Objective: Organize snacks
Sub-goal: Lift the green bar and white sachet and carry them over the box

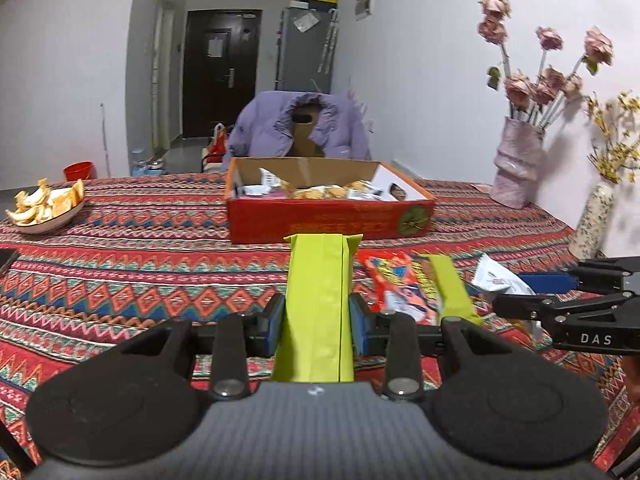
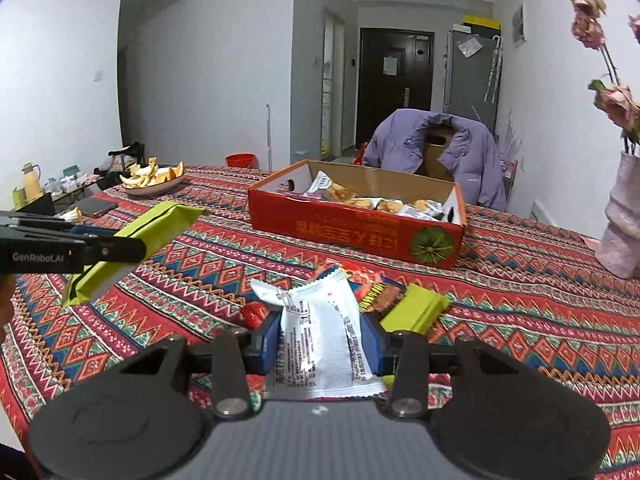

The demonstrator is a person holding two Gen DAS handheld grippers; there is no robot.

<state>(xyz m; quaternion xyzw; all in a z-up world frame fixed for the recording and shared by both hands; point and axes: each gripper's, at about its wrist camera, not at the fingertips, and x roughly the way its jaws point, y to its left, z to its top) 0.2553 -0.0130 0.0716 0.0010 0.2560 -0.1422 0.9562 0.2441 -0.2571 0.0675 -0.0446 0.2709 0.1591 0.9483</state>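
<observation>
Two tools, each clamped on a snack: left tool (image 1: 318, 326) gripped a green packet (image 1: 316, 300), right tool (image 2: 320, 340) a white packet (image 2: 320, 336), both held above the bench (image 2: 520, 300). Only the right view showed a phone (image 2: 94, 207) and a side table with a flask (image 2: 31, 180). More snacks (image 1: 404, 284) lay before the red box (image 1: 328, 216) on the patterned cloth. Purple jacket (image 1: 300, 128) on the chair beyond; dark door (image 1: 222, 72) behind.

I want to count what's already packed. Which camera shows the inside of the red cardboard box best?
The right wrist view: it looks down into the red box from a corner, showing several wrappers on its floor. The left wrist view meets the box more level, so the front wall hides the lower contents.
</observation>
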